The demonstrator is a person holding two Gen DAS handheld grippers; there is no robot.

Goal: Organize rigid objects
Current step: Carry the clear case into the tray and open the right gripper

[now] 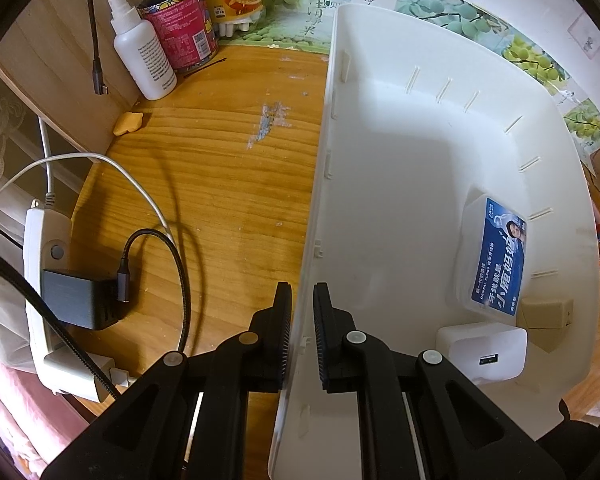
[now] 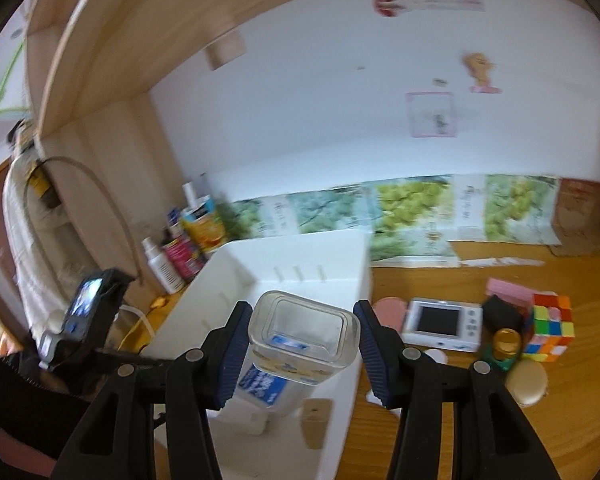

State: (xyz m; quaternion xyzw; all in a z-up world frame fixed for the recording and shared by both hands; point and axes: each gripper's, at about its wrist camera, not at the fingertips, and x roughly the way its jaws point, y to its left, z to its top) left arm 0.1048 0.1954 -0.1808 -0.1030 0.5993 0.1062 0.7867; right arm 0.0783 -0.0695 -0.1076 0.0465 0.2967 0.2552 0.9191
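Clamped between the right gripper pads — clear plastic box, lifted over the white bin; rigid, light, slick, best squeezed across its flat sides. Pinching that bin's thin wall — left gripper, nearly closed. Lying inside already: dental floss box, white charger.

A: What's between the fingers of the right gripper?

B: A clear plastic box with a blue label; both pads press its sides, above the white bin.

A: Anything in the bin?

B: A small tan block near its right wall.

A: And to the right, on the wooden desk?

B: A small white device with a dark screen, and farther right a colourful puzzle cube.
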